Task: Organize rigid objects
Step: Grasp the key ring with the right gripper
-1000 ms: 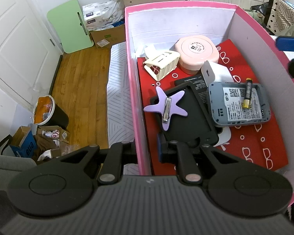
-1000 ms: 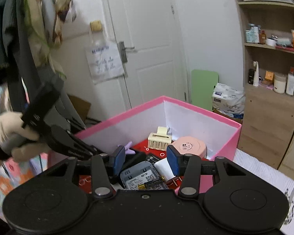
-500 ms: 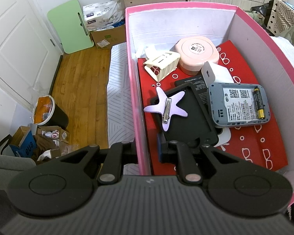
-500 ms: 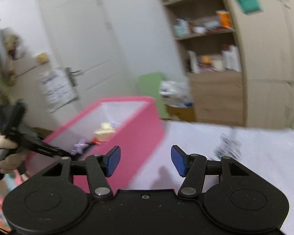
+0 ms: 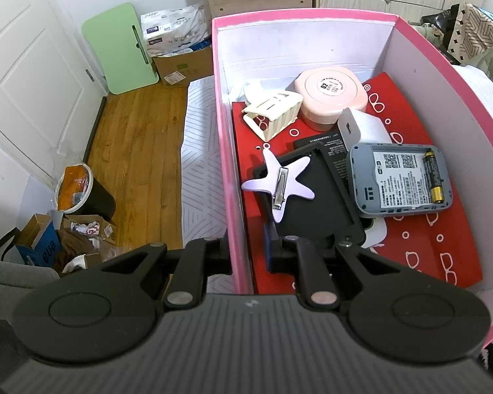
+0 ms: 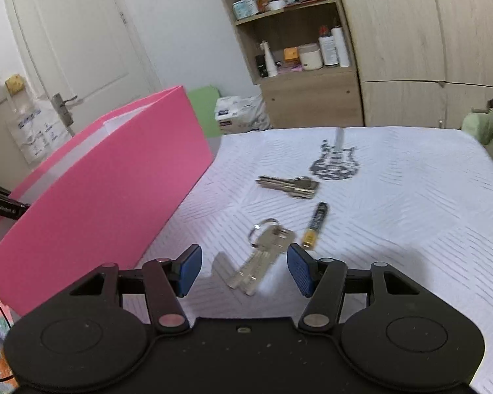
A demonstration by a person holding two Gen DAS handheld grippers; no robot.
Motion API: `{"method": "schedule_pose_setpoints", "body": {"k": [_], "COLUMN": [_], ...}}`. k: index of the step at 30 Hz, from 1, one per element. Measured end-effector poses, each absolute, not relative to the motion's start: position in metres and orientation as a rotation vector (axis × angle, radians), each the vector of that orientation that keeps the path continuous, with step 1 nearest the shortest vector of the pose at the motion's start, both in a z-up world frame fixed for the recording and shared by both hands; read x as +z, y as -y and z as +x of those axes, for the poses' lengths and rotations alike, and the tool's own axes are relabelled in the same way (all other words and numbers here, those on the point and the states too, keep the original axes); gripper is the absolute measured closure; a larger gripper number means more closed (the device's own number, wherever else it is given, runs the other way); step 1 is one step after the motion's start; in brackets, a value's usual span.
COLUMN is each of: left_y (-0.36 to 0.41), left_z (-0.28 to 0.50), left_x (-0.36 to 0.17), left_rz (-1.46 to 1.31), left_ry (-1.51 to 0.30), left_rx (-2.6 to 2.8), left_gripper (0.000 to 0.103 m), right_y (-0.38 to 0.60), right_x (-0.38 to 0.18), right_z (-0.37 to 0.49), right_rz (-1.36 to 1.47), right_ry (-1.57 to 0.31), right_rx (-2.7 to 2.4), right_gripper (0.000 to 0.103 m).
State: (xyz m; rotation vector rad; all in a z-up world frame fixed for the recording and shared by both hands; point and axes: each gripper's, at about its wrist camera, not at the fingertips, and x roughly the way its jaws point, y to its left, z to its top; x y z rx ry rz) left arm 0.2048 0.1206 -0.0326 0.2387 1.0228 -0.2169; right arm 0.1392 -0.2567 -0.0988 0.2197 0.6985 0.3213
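Right tool (image 6: 244,269): jaws spread, nothing pinched, pads not touching anything. It hangs low over the bed (image 6: 410,203), with the key bunch on a ring (image 6: 261,256) lying between and just ahead of the pads. Looks like the next pick.

Beyond it on the bedspread: a battery (image 6: 315,225) just right of the bunch, a second set of keys (image 6: 287,185) further out, then a guitar-shaped trinket (image 6: 335,162). The pink box (image 6: 108,197) stands to the left on the bed.

Left tool (image 5: 246,251): jaws pressed onto the pink box's near wall (image 5: 235,229), one finger outside, one inside, holding it steady.

In the box: star hair clip (image 5: 279,184) on a black case (image 5: 312,203), grey device back shell (image 5: 399,179) with a battery in it (image 5: 433,177), white adapter (image 5: 361,128), round pink case (image 5: 332,93), cream claw clip (image 5: 272,113).

Progress: well past halfway, I'd say. Four items left on the bed.
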Motion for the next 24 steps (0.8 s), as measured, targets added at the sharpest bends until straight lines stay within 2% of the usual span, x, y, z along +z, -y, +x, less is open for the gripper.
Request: {"method": "schedule_pose_setpoints", "body": {"k": [3,5,7,10,16,22,24], "left_y": [-0.121,-0.120,-0.119,-0.121,-0.121,-0.121,-0.121], "left_z": [0.205,0.205,0.205,0.204,0.203,0.203,0.203], "left_x": [-0.032,-0.032,-0.032,-0.032,-0.032,-0.032,-0.032], "left_rz": [0.226,0.233,0.241,0.233,0.234,0.234,0.230], "left_ry": [-1.021,-1.018,-1.018,-1.017,-1.008,-1.007,-1.006], "left_rx": [-0.214,-0.214,-0.214,-0.215,-0.214,-0.214,-0.214], "left_gripper": [0.090,0.090,0.090,0.090,0.090,0.090,0.090], "right_y": [0.244,0.234,0.225,0.225,0.240,0.256,0.256], "right_x": [-0.101,-0.103,-0.103,-0.098,-0.088,-0.090,-0.092], "right_z": [0.148,0.153,0.158,0.154,0.142,0.147,0.149], "right_rz": [0.145,0.073,-0.018,-0.047,0.103,0.301,0.286], "right_ry": [-0.682,-0.678,-0.675,-0.658,-0.620,-0.635,-0.647], "right_rx": [0.287,0.251,0.227,0.235,0.304,0.340,0.325], "right_gripper": [0.040,0.044,0.075,0.087,0.092,0.093,0.093]}}
